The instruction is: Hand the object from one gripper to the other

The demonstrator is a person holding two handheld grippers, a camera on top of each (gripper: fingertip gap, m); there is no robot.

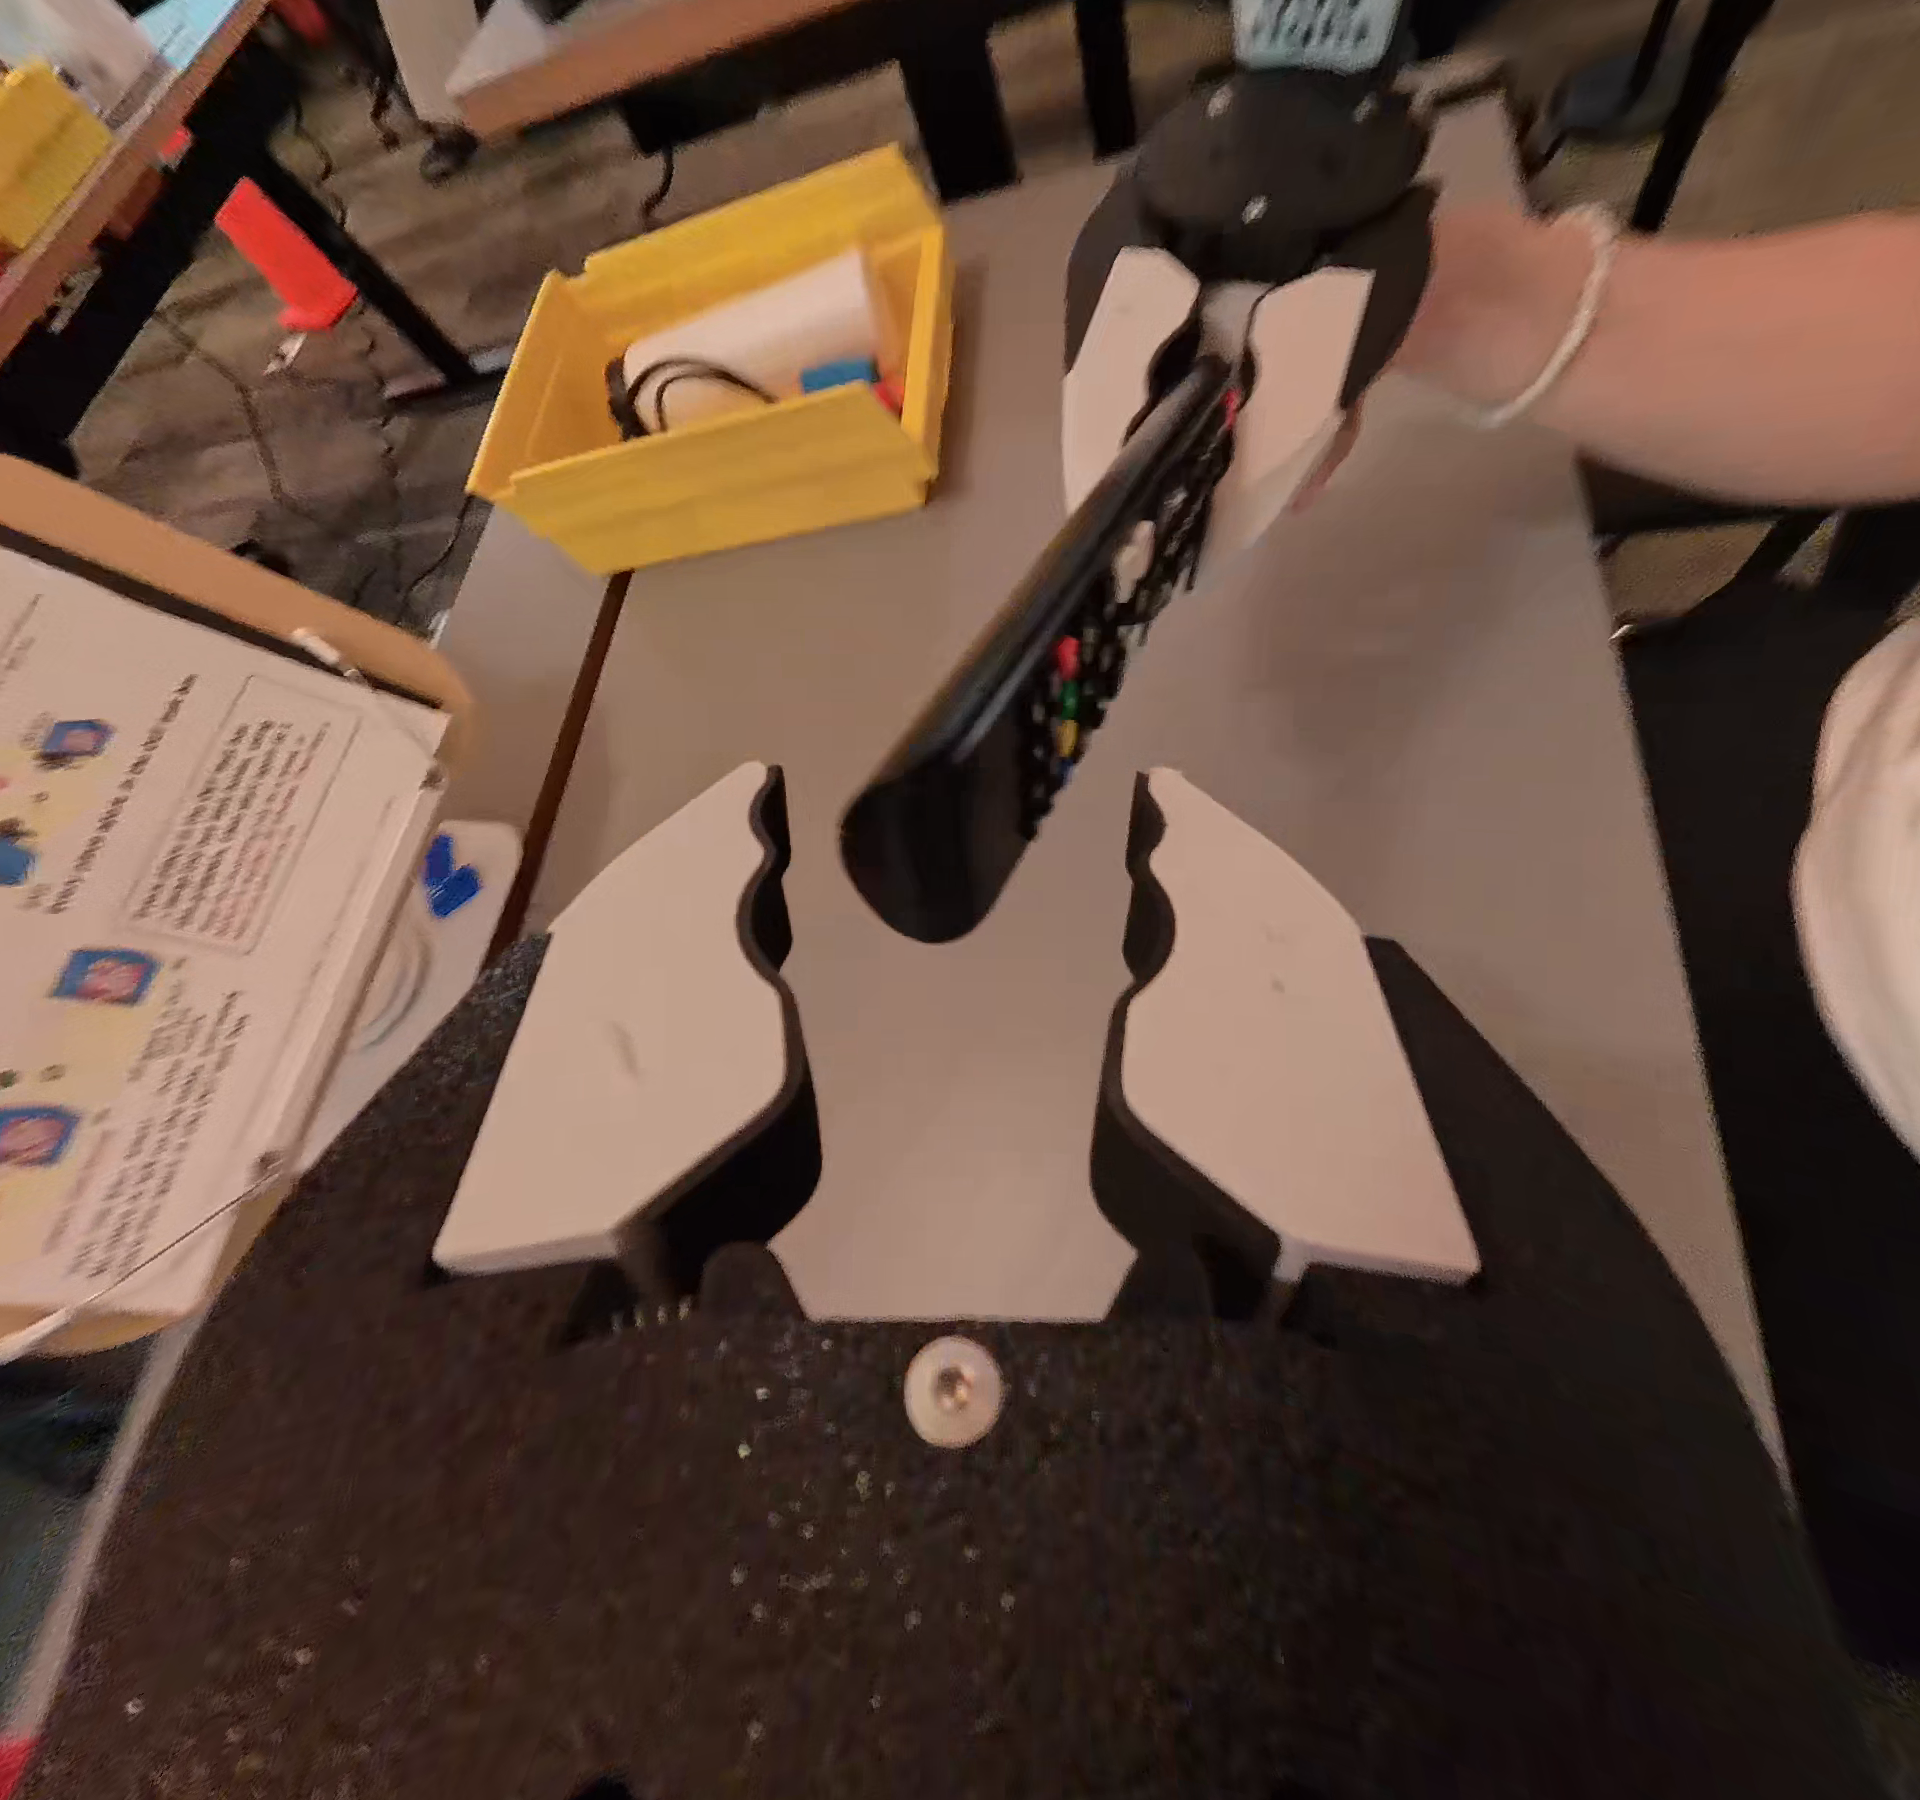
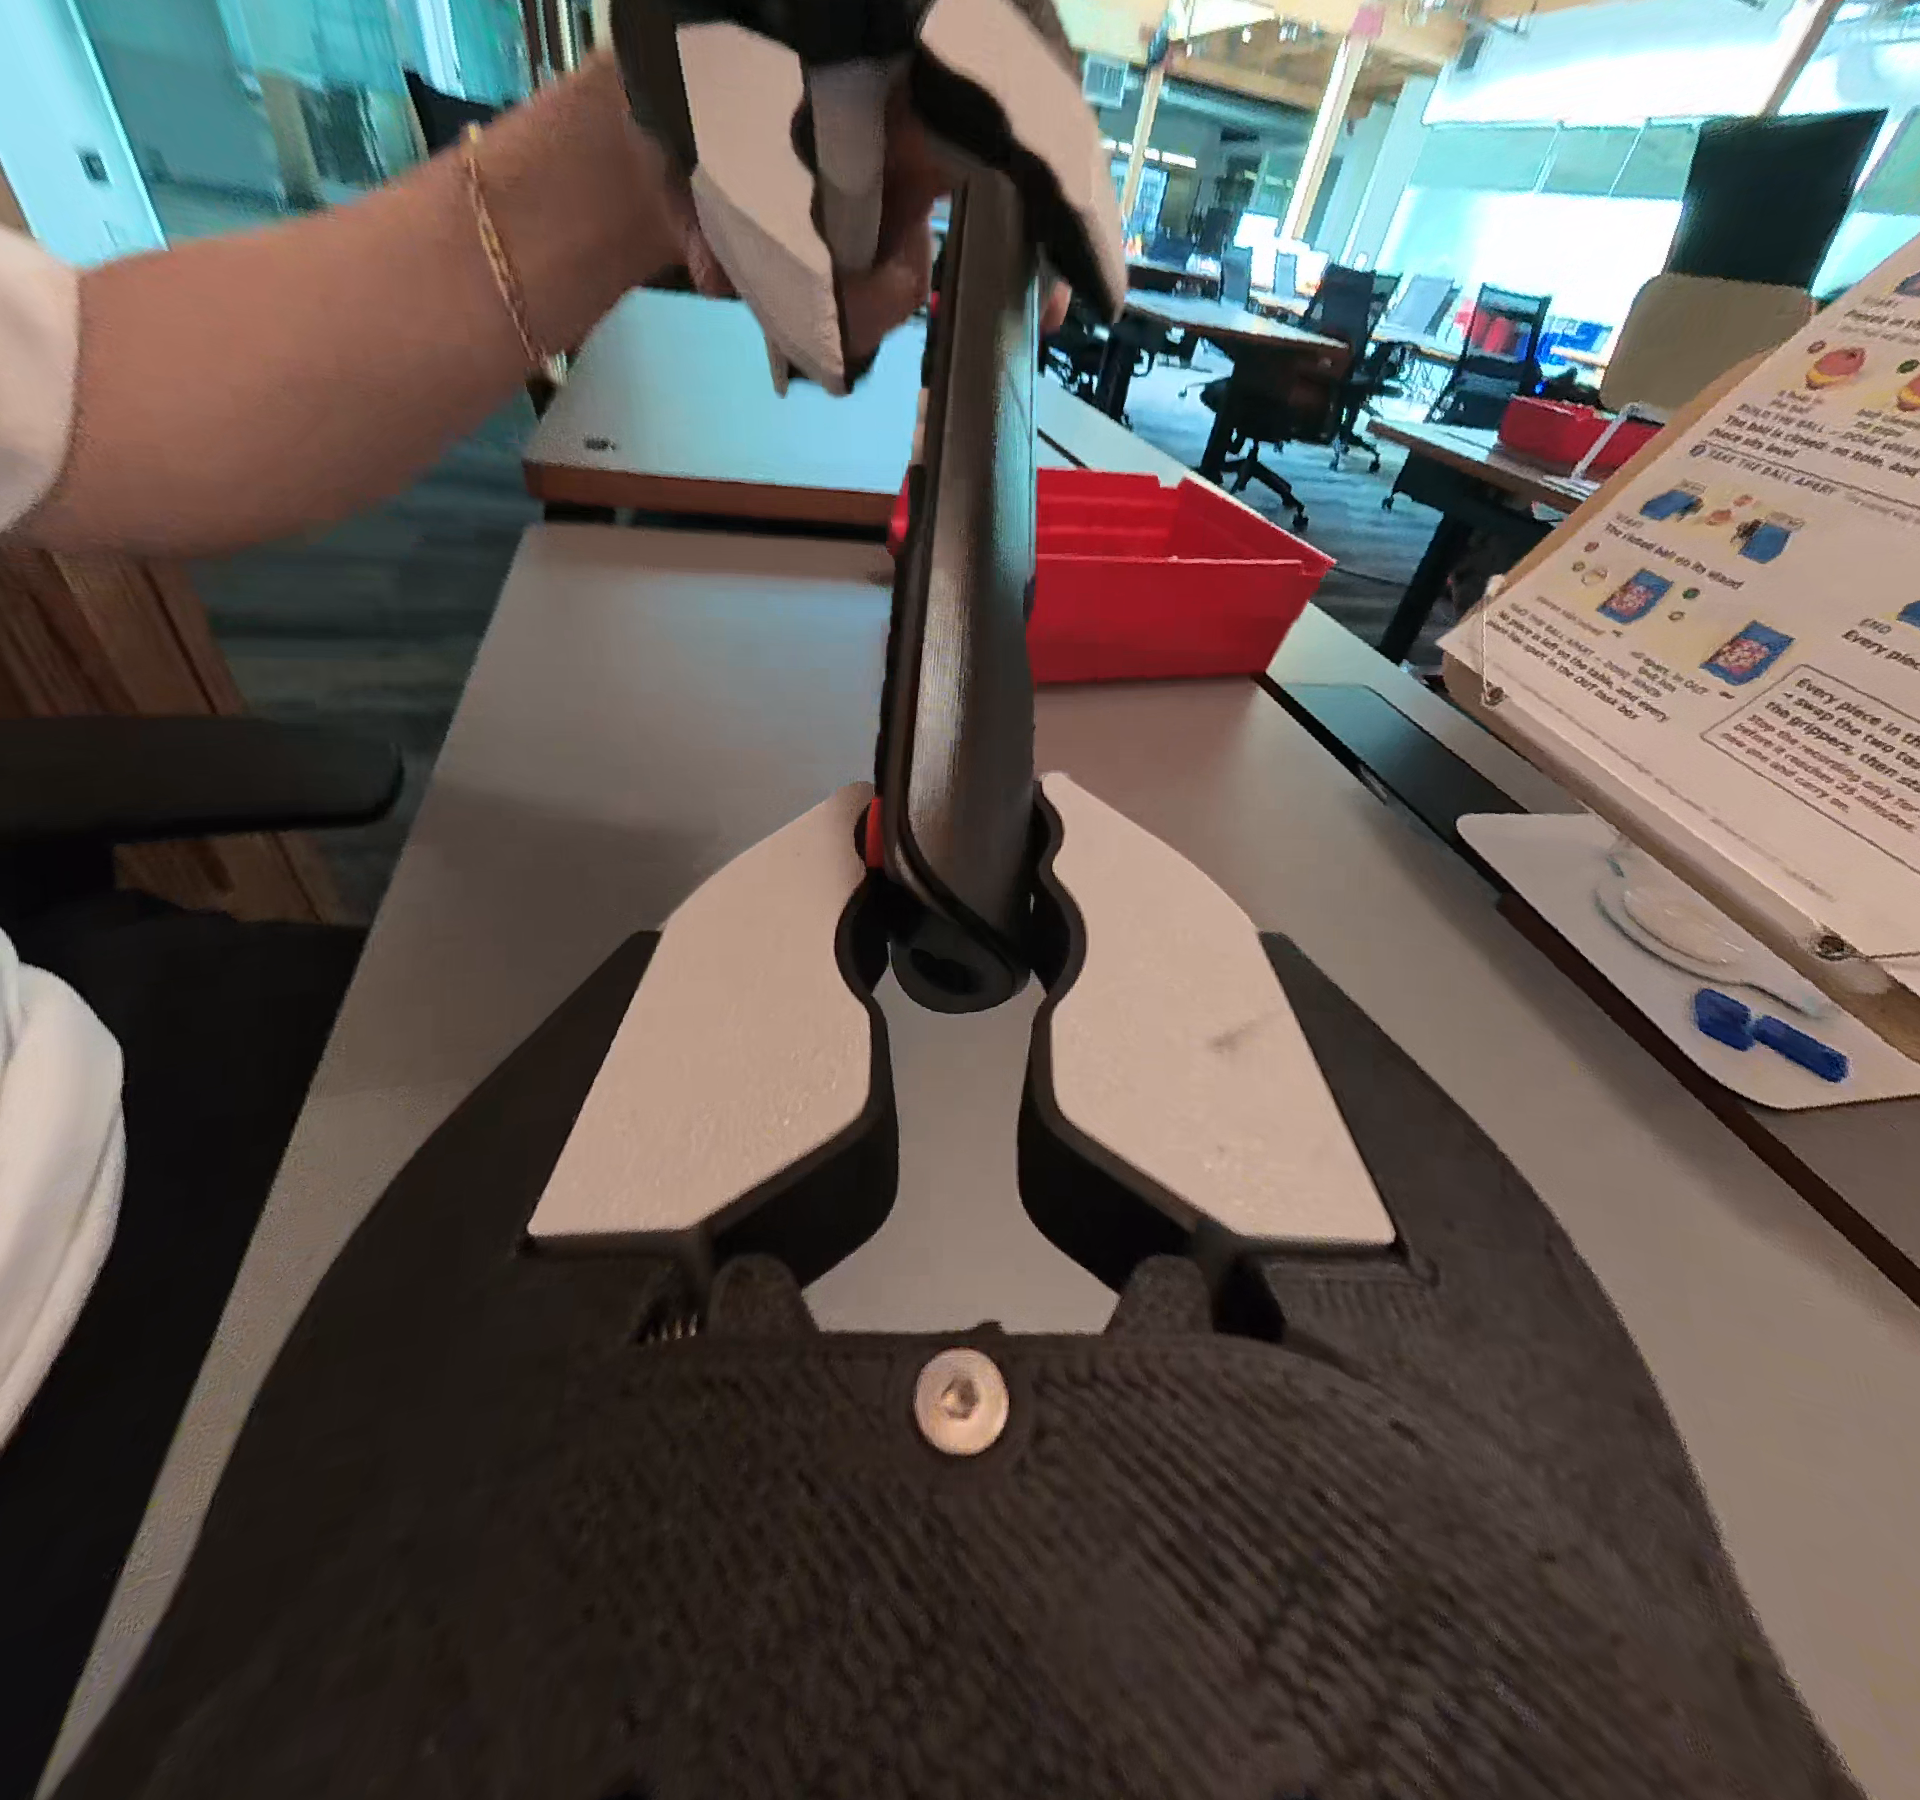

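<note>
Left wrist view: left gripper (image 1: 956,815) jaws spread, remote control (image 1: 1049,670) end between them, untouched, above grey table (image 1: 1351,690) | Right wrist view: right gripper (image 2: 956,836) clamps remote control (image 2: 966,628); left gripper (image 2: 935,296) spread at far end.

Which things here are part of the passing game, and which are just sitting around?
Part of the job:
- black remote control, held up off the table
- right gripper, shut on one end of it
- left gripper, open around the other end

Just lying about:
- yellow bin
- red bin
- instruction sheet
- small blue pieces
</note>
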